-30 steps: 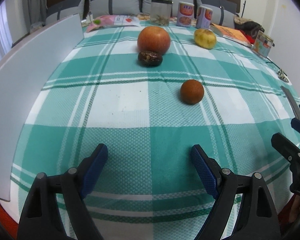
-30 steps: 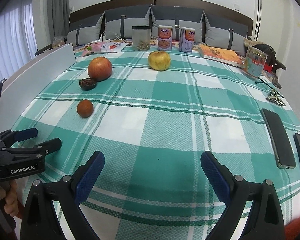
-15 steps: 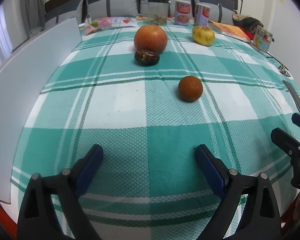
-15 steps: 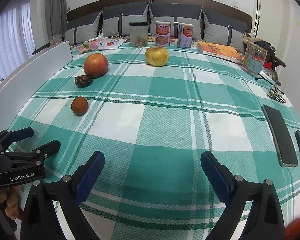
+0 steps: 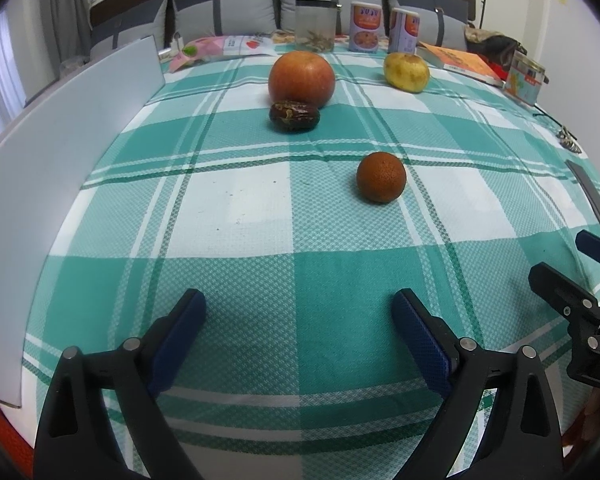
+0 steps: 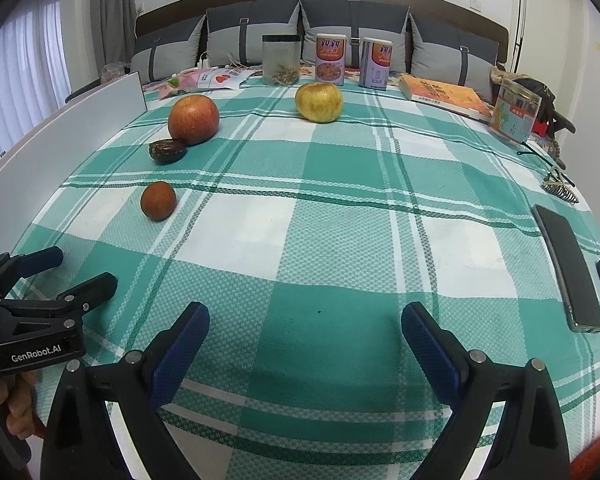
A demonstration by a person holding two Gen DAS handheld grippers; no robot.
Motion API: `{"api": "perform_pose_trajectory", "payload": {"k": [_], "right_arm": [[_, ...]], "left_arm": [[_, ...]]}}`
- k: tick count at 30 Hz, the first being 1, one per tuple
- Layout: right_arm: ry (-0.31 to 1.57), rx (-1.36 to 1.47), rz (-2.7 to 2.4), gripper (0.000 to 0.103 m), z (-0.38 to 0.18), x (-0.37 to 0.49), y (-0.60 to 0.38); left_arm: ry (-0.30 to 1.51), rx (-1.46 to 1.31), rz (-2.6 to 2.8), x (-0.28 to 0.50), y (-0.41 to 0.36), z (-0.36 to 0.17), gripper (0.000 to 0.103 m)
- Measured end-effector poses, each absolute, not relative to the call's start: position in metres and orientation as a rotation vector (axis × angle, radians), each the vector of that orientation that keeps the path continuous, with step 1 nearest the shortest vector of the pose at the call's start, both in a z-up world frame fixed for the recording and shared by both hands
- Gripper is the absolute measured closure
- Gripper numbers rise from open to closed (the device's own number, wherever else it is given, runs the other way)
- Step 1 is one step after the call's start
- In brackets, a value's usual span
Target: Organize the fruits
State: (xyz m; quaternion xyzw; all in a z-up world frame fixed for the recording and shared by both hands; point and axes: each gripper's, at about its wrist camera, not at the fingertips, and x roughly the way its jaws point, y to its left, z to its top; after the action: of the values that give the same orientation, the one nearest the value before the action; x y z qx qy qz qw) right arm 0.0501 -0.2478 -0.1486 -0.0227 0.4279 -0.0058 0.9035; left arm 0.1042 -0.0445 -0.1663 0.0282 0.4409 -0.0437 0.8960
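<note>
Several fruits lie on the green checked tablecloth (image 5: 228,220). A red apple (image 5: 301,79) sits far centre, with a dark brown fruit (image 5: 294,115) just in front of it. A yellow apple (image 5: 405,71) lies far right. A small orange-brown fruit (image 5: 381,176) is nearest. My left gripper (image 5: 298,308) is open and empty near the front edge. My right gripper (image 6: 305,320) is open and empty too. In the right wrist view the red apple (image 6: 193,119), dark fruit (image 6: 166,151), small fruit (image 6: 158,200) and yellow apple (image 6: 318,101) show, with the left gripper (image 6: 68,270) at the lower left.
A white board (image 5: 60,152) stands along the table's left edge. A jar (image 6: 281,59), two cans (image 6: 330,59), a book (image 6: 444,94) and a tin (image 6: 516,114) line the back. Two phones (image 6: 568,268) lie at the right edge.
Both grippers have shifted slightly forward and to the left over the table. The fruits have not moved. Both grippers stay open.
</note>
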Motion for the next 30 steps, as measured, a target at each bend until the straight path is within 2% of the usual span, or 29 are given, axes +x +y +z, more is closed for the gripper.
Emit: {"api": "perform_pose_trajectory", "payload": {"k": [10,25,30], "right_arm": [[0.857,-0.058,-0.022,0.007,-0.144,0.052,-0.249],[0.944,-0.029,-0.033,0.007,-0.161,0.064,-0.261],[0.952,-0.030,-0.037,0.002,-0.164,0.066,-0.261]], "left_arm": [[0.917,0.055,-0.093,0.105,-0.044,-0.166,0.007],[0.922,0.058,-0.098,0.106,-0.044,-0.167,0.006],[0.922,0.059,-0.099,0.106,-0.044,-0.167,0.006]]}}
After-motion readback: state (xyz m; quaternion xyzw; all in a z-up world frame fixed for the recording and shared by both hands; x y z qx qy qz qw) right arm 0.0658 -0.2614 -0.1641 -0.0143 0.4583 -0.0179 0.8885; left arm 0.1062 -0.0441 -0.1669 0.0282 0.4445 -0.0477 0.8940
